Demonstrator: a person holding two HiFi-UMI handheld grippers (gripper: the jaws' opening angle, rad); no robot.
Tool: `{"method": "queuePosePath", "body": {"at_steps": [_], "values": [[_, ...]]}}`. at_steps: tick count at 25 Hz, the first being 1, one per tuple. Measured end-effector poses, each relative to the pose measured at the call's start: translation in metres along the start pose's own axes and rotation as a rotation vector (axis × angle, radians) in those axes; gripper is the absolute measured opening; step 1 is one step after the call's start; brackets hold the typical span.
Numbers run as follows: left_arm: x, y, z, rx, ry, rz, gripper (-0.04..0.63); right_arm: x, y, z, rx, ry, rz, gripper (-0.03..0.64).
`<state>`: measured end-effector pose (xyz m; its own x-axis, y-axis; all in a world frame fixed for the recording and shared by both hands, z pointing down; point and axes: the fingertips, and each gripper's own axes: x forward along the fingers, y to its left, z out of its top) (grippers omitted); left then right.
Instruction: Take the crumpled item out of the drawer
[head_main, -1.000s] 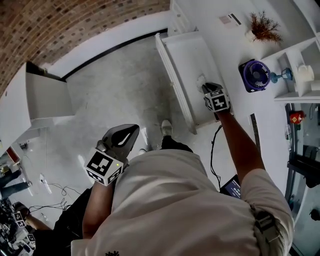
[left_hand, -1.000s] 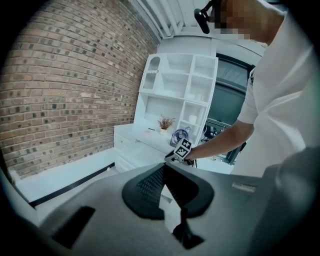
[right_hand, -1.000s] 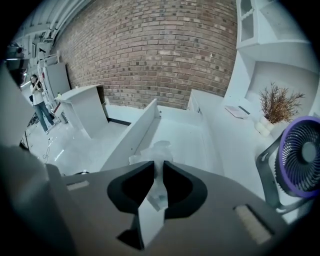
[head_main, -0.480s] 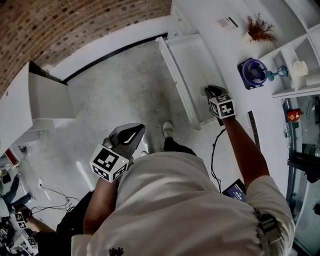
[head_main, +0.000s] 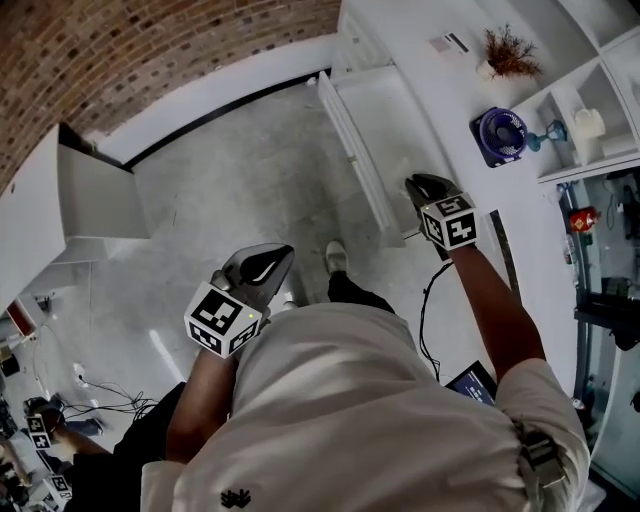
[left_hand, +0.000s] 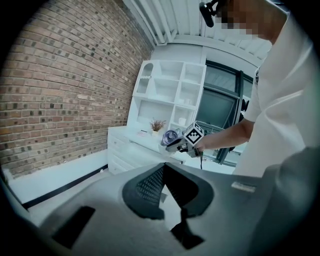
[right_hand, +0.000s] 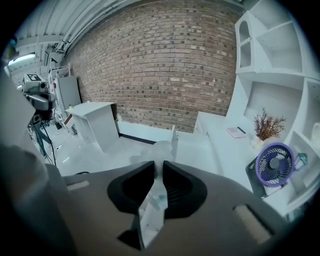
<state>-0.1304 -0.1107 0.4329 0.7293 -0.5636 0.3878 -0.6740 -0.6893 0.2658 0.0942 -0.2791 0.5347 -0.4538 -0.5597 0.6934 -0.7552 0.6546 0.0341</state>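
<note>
The right claw (right_hand: 159, 164) was pinched narrow on the white crumpled item (right_hand: 151, 202), which lay lengthwise between its jaws, above the open drawer (head_main: 352, 145) just ahead. The left claw (left_hand: 163, 169), closed and empty, hung well apart.

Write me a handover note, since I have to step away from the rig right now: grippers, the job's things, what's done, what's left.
Right gripper: shut on the crumpled white paper-like item, held above the open white drawer.
Left gripper: shut, empty, over the grey floor.
Done: item gripped and apparently lifted out.
Left: carry it clear of the drawer and put it down.
</note>
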Motion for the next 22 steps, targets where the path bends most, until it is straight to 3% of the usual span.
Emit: {"method": "queuePosePath", "body": {"at_steps": [22], "values": [[-0.036, -0.04, -0.028, 0.017, -0.007, -0.056, 0.006, -0.087, 0.084, 0.016, -0.027, -0.079, 0.024, 0.066]]}}
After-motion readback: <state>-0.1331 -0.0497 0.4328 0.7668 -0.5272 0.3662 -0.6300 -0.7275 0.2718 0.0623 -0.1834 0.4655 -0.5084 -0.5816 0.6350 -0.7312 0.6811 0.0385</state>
